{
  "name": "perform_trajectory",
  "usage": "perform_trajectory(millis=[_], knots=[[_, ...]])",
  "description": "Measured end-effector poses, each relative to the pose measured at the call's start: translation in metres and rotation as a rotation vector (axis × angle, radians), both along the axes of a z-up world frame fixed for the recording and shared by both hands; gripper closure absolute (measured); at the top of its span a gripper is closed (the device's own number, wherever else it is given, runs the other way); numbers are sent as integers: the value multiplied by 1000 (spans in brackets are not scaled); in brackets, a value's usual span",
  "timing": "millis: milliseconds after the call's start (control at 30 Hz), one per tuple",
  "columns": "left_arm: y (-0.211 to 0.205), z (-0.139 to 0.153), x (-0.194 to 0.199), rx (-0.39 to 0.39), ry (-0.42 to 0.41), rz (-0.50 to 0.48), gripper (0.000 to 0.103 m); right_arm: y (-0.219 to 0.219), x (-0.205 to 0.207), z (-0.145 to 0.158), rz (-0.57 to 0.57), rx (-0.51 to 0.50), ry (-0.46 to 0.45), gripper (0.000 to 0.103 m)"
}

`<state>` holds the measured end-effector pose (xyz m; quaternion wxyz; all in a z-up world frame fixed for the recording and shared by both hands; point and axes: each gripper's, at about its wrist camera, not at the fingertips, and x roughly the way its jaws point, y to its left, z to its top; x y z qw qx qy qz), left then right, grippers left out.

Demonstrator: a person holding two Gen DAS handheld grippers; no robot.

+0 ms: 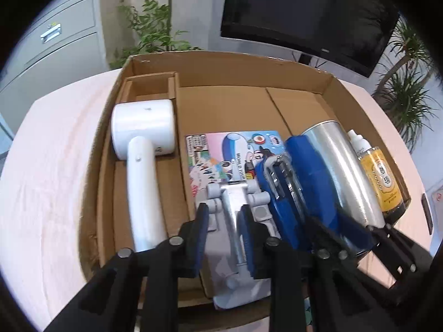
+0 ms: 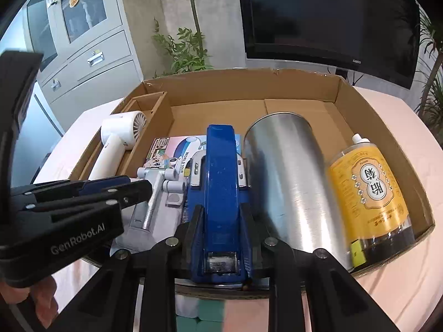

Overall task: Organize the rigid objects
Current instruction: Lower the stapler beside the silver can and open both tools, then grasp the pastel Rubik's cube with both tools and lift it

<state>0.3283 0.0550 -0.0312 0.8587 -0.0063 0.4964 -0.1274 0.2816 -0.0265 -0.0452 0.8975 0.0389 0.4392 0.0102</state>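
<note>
Right gripper [image 2: 221, 221] clamped on blue stapler [image 2: 221, 177], long axis pointing into cardboard box [image 2: 249, 83], silver can [image 2: 288, 177] just right. Left gripper [image 1: 224, 229] clamped on grey phone stand [image 1: 235, 215], left of stapler.

Dark monitor [image 2: 329, 19], grey cabinet [image 2: 91, 52], leafy plants [image 1: 155, 27] behind.

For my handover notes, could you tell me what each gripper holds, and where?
The left gripper clamps the grey phone stand by its metal stem. The right gripper clamps the blue stapler across its sides.

A dark television [image 2: 329, 19] hung on the wall. Left of it stood leafy plants [image 2: 188, 47]. Farther left stood a grey cabinet [image 2: 83, 41].
</note>
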Motion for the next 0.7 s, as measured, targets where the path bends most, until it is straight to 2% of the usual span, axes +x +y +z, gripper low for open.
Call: perform_trajectory(millis=[133, 200, 267, 300, 333, 367, 400, 467, 500, 533, 600, 700], knots=[[3, 1, -7, -7, 6, 13, 85, 9, -3, -1, 22, -1, 8, 76], [8, 5, -15, -30, -1, 19, 85, 5, -7, 0, 60, 45, 23, 67], [13, 12, -29, -63, -42, 14, 81, -1, -16, 2, 114, 103, 33, 45], [14, 14, -37, -75, -54, 10, 71, -6, -27, 7, 143, 113, 16, 40], [18, 17, -47, -89, -71, 5, 62, -10, -36, 11, 168, 122, -1, 31], [24, 20, -63, -101, -98, 21, 38, -15, -48, 17, 198, 127, -30, 22], [28, 21, -72, -112, -113, 37, 20, -20, -63, 22, 227, 124, -68, 18], [39, 18, -99, -186, -133, 41, 20, -32, -98, 28, 302, 99, -138, 8], [41, 14, -107, -215, -116, 33, 20, -36, -107, 26, 326, 102, -145, 8], [44, 5, -115, -278, -85, 28, 20, -40, -117, 19, 362, 115, -137, 7], [44, -10, -118, -342, -31, 19, 20, -45, -124, -2, 426, 146, -90, 8], [31, -38, -115, -404, 38, 11, 22, -44, -115, -24, 466, 162, -35, 20]])
